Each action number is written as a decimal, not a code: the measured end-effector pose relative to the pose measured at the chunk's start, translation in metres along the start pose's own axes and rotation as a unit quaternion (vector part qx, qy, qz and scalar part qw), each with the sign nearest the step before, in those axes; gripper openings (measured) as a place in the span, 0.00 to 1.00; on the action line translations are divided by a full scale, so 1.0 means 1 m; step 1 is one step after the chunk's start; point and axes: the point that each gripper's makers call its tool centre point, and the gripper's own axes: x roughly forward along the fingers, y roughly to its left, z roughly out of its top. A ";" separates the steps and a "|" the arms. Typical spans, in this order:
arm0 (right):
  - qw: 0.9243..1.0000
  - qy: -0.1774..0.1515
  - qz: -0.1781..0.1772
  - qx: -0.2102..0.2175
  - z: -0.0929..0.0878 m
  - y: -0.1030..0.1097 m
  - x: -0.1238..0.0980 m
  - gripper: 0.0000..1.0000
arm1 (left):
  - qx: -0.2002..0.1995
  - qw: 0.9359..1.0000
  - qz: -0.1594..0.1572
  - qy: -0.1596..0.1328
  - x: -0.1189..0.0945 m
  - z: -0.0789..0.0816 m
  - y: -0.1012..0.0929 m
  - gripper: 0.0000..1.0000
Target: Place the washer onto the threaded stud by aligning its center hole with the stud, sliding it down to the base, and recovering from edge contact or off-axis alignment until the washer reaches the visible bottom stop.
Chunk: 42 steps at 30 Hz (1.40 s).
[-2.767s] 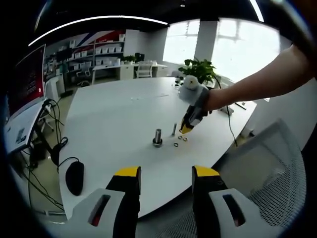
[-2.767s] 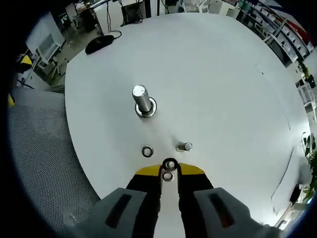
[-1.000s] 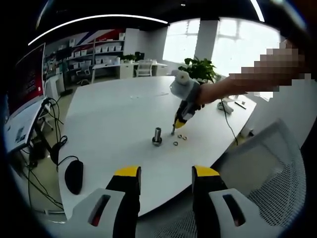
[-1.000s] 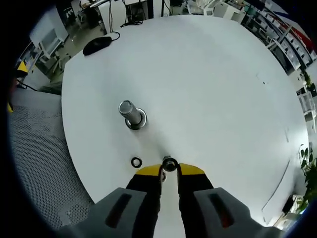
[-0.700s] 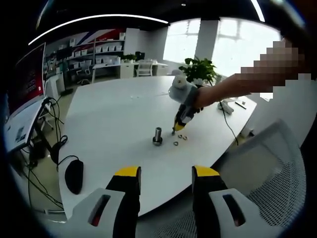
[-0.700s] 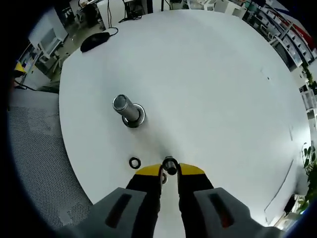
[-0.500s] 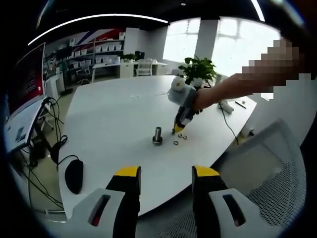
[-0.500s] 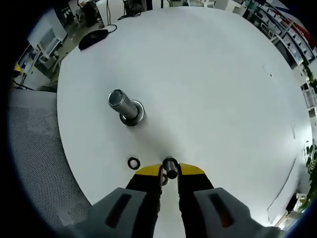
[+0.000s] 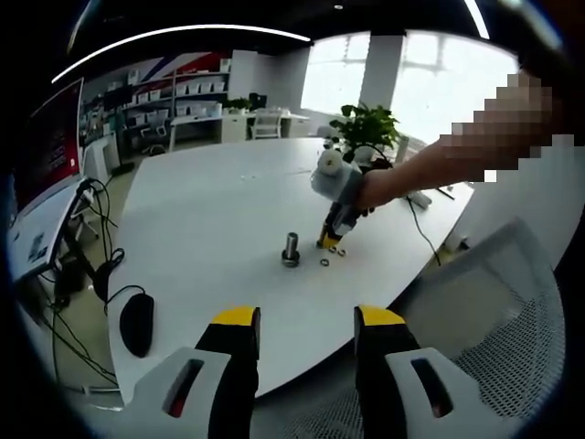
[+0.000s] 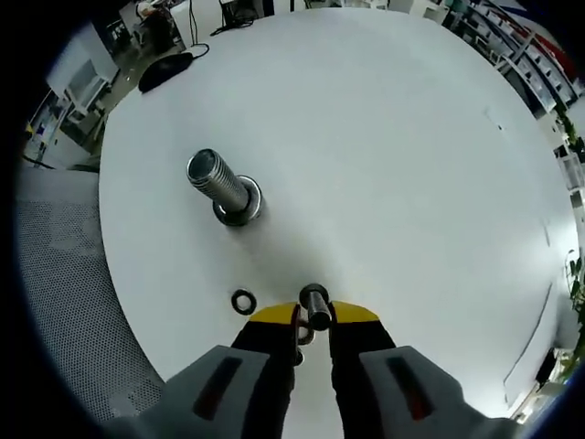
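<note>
My left gripper (image 9: 297, 334) hung wide open and empty off the near table (image 9: 210, 219) edge. The large stud (image 10: 219, 187) stood upright, up-left of my right gripper (image 10: 313, 322). A loose washer (image 10: 242, 302) lay flat just left of it. The right jaws stood narrow about a small upright stud (image 10: 315, 306); whether they gripped a washer I could not tell.

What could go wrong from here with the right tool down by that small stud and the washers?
The right tool sits close around the small stud, not a washer, so it may grab or tip the stud. A second washer lies half hidden between its tips and could be pinched or dragged. The loose washer lies flat on the white table, so it may slide away when gripped. The larger threaded stud has no loose washer on it yet.
</note>
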 end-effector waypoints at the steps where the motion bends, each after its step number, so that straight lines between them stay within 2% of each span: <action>1: 1.000 0.000 0.000 0.002 0.000 0.002 -0.002 0.16 | 0.000 1.000 0.000 0.000 0.000 0.000 0.000 0.39; 10: 1.000 -0.007 -0.003 0.018 -0.011 0.001 -0.010 0.21 | 0.000 1.000 0.001 -0.002 -0.001 0.001 -0.001 0.39; 14: 1.000 0.000 -0.002 0.023 -0.021 -0.005 -0.002 0.21 | 0.001 1.000 0.000 -0.003 -0.002 0.002 -0.002 0.39; 18: 1.000 0.001 0.001 0.031 -0.027 0.005 -0.008 0.22 | 0.002 1.000 0.000 -0.004 -0.001 0.001 -0.002 0.39; 22: 0.999 0.000 -0.001 0.033 -0.031 0.002 -0.004 0.25 | 0.001 1.000 -0.001 -0.004 -0.001 0.001 -0.001 0.39; 23: 0.999 0.002 0.000 0.035 -0.032 0.013 -0.011 0.25 | 0.003 1.000 -0.002 -0.004 -0.001 0.001 -0.001 0.39; 25: 0.999 0.003 -0.001 0.033 -0.034 0.015 -0.012 0.25 | 0.003 1.000 -0.003 -0.003 -0.001 0.000 -0.001 0.39; 32: 1.000 0.008 0.002 0.028 -0.034 0.006 -0.006 0.25 | 0.002 1.000 -0.003 -0.005 0.001 -0.001 0.000 0.39; 34: 0.999 0.008 0.006 0.031 -0.037 0.018 -0.008 0.25 | 0.002 1.000 -0.003 -0.004 0.001 -0.001 0.000 0.39; 39: 1.000 0.013 0.004 0.022 -0.040 0.021 -0.008 0.24 | 0.001 1.000 -0.003 -0.005 0.001 0.000 -0.001 0.40; 42: 1.000 0.013 0.005 0.021 -0.036 0.010 0.001 0.23 | 0.001 1.000 -0.004 -0.005 0.000 0.000 -0.001 0.40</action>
